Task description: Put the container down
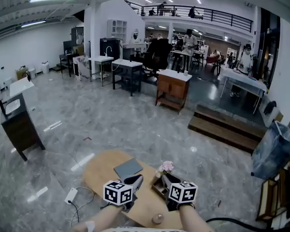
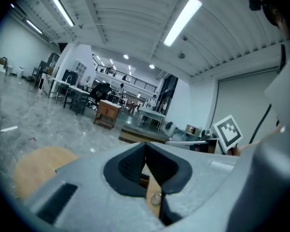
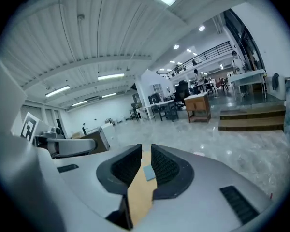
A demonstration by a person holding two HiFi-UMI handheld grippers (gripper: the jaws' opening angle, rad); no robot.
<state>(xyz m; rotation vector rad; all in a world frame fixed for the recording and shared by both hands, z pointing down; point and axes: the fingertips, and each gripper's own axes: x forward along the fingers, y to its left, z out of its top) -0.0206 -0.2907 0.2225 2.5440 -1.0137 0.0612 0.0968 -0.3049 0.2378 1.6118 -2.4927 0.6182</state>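
A small round container (image 1: 157, 219) with a pale lid stands on the round wooden table (image 1: 99, 168), near its front edge, below and between my two grippers. It also shows low through the left jaws' gap, the container (image 2: 156, 197) clear of the pads. My left gripper (image 1: 135, 180) is raised above the table with its tips (image 2: 145, 151) meeting and nothing between them. My right gripper (image 1: 166, 179) hovers beside it. In its own view the right gripper (image 3: 145, 153) keeps a narrow gap between its pads and holds nothing; only table and a grey flat pad (image 3: 149, 172) show through.
On the table lie a grey flat pad (image 1: 128, 168), a small flower pot (image 1: 166, 167) and a wooden tray (image 1: 159, 187). A white power strip (image 1: 70, 195) lies on the floor at left. A dark side table (image 1: 19, 124), a wooden cabinet (image 1: 173, 88) and low steps (image 1: 227, 124) stand farther off.
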